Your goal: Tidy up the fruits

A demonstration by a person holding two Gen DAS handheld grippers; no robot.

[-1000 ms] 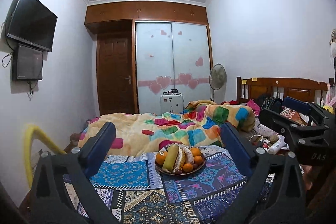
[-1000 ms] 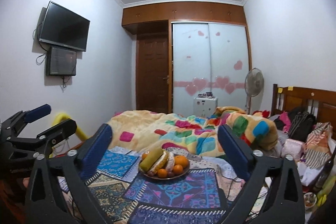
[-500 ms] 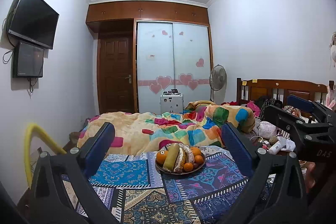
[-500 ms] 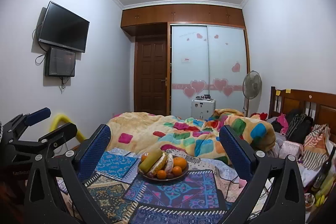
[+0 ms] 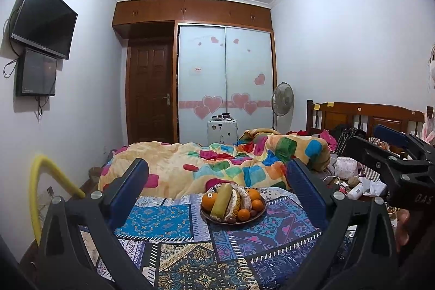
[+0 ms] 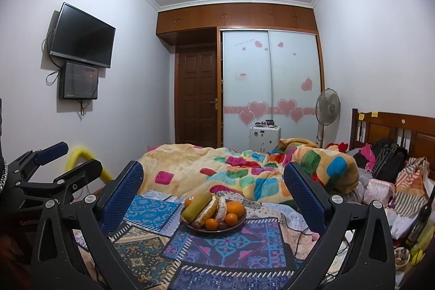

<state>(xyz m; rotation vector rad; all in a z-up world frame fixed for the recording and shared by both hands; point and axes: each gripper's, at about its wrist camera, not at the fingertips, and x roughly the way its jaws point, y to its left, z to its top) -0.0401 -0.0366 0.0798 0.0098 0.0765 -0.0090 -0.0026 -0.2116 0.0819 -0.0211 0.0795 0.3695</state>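
A long yellow-green fruit (image 5: 222,199) lies across the round dark plate of fruit (image 5: 254,217), its long axis running from the plate's near left rim up and away toward the far right; beside it to the right lie two pale, speckled oblong pieces (image 5: 239,200) on the same slant. Round oranges (image 5: 257,204) sit at the right and near edge, one more orange with a small sticker (image 5: 208,200) at the left, and small dark round fruits (image 6: 222,225) at the front rim. The plate rests on a blue and purple patterned patchwork cloth (image 5: 163,220) on the bed, in front of a rumpled yellow quilt with coloured blocks (image 5: 190,167).

The left gripper (image 5: 217,190) is held level, pointing at the plate, its blue-padded fingers (image 5: 130,188) spread wide and holding nothing. The right gripper (image 6: 213,190) is held the same way just beside it, fingers (image 6: 305,195) wide apart and empty, well short of the plate. Each gripper shows at the edge of the other's view.
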